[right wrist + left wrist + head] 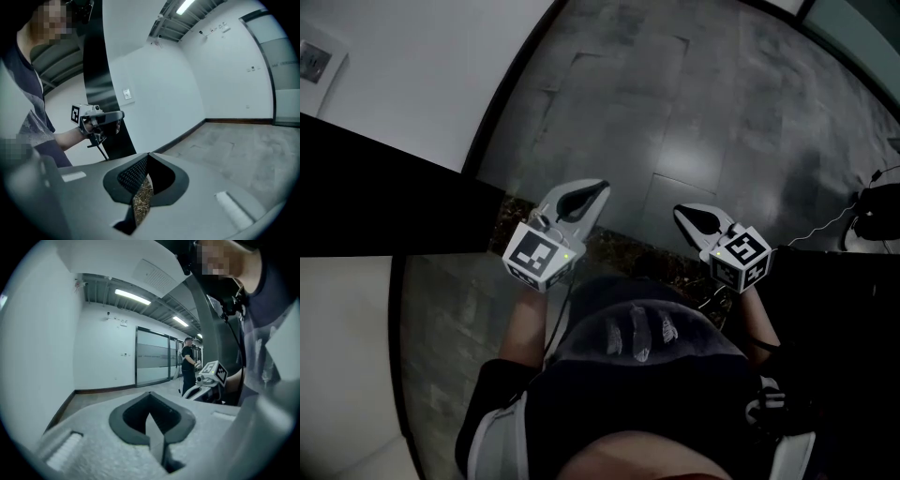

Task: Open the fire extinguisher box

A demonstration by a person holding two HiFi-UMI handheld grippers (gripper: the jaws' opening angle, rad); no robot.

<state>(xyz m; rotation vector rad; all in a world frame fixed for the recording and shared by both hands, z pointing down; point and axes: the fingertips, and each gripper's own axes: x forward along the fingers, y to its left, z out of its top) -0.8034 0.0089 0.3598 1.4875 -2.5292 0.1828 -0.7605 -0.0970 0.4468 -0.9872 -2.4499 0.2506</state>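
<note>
Two surfaces fill most of the views: the grey tiled floor [694,122] and the white wall [422,66] of a corridor. Next in size are a black pillar [96,93] and a glass partition [152,355] down the hall, with a bystander [189,364] standing beside the partition. The fire extinguisher box is in no view, so I can't place it. The task looks unstarted.

The left gripper [598,187] and right gripper [681,214] are held side by side at waist height in front of the wearer, pointing forward over bare floor. Both have their jaws together with nothing between them. This is likely a carrying pose, tucked in and closed because there is nothing in reach to work on. The smallest item is a wall switch plate [317,58].
</note>
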